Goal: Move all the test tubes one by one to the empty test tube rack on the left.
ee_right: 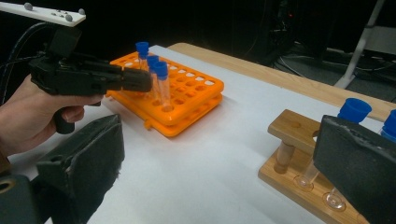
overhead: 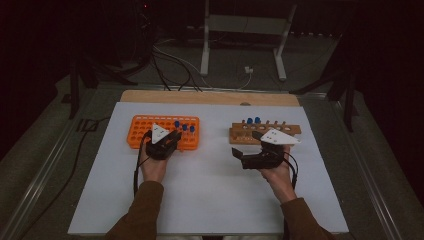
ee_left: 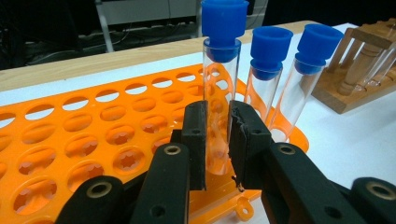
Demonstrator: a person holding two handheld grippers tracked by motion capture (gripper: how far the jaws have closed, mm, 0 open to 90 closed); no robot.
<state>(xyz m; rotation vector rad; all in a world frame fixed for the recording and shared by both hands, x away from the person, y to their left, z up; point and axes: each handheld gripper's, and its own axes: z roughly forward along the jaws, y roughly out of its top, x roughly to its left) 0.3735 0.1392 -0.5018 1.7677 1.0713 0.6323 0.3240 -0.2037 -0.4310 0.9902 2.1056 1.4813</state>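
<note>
Near edge of the white mat [overhead: 210, 200]: both forearms enter here, with bare mat between and in front of them, giving open room to move.

Left gripper [overhead: 167, 141] sits at the front edge of the orange rack [overhead: 145, 131]. Its jaws are drawn narrow and clamp the glass of a blue-capped tube [ee_left: 219, 88] that stands upright in a rack hole near the rack's right end. Two more capped tubes [ee_left: 280, 79] stand just beside it in the same rack; the remaining holes hold nothing.

Right gripper [overhead: 240, 152] hovers in front of the wooden rack [overhead: 290, 129], jaws spread wide, nothing between them. The wooden rack holds blue-capped tubes [overhead: 253, 121] at its left part.

Far side: a strip of wooden tabletop [overhead: 210, 96] beyond the mat, then dark floor with cables [overhead: 170, 62] and a metal stand [overhead: 245, 30].
</note>
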